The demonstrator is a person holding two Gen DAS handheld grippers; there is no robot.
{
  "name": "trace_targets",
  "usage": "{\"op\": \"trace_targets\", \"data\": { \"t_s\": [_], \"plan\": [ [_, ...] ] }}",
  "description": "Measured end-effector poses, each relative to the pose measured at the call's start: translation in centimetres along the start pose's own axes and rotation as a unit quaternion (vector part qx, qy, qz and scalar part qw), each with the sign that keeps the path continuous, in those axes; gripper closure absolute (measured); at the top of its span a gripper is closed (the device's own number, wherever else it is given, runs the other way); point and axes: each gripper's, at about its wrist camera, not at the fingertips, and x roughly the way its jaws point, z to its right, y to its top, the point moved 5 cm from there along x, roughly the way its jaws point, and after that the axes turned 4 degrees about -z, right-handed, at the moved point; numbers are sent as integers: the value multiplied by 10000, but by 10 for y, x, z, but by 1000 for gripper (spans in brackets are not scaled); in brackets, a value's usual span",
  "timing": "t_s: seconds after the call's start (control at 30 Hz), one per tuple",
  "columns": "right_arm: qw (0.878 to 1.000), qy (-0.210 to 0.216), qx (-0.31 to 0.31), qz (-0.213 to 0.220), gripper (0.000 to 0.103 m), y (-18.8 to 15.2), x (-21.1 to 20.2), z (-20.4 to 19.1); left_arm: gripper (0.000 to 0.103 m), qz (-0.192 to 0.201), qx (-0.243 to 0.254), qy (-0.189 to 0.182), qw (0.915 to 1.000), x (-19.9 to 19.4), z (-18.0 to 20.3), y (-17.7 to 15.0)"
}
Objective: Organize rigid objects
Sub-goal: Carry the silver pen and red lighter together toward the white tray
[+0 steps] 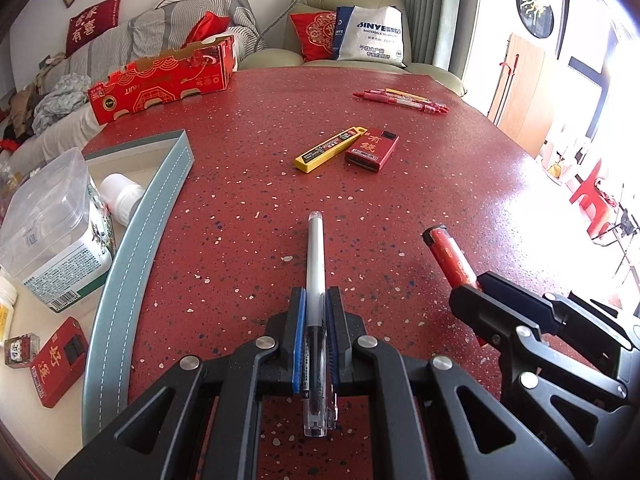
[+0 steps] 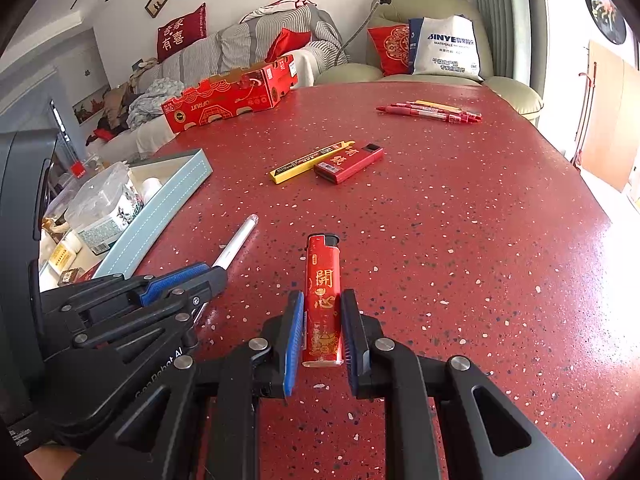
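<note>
My left gripper (image 1: pixel 316 300) is shut on a white pen (image 1: pixel 315 256) with a clear cap, which points forward over the red speckled table (image 1: pixel 400 208). My right gripper (image 2: pixel 320 300) is shut on a red lighter (image 2: pixel 323 292) with gold characters, black top forward. Each view shows the other hand too: the right gripper (image 1: pixel 476 284) with the lighter (image 1: pixel 450 254) at the right, the left gripper (image 2: pixel 208 272) with the pen (image 2: pixel 238 242) at the left. A yellow blade case (image 1: pixel 330 148) and a red lighter box (image 1: pixel 372 149) lie side by side mid-table.
A light-blue tray (image 1: pixel 132 248) at the left edge holds a clear tub (image 1: pixel 56 232), a white bottle (image 1: pixel 122 196) and a red box (image 1: pixel 60 360). Red and yellow pens (image 1: pixel 402 98) lie far right. A red carton (image 1: pixel 160 80) stands at the far left, sofa and armchair behind.
</note>
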Motion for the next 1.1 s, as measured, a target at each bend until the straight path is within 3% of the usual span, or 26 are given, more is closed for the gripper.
{"op": "trace_targets", "data": {
  "t_s": [0.5, 1.1],
  "plan": [
    [10000, 1, 10, 6, 83, 1, 1, 0, 93, 12, 2, 5, 10000, 0, 1, 0],
    [9998, -9, -133, 136, 83, -1, -16, -17, 93, 479, 88, 38, 9988, -42, -5, -5]
  ]
}}
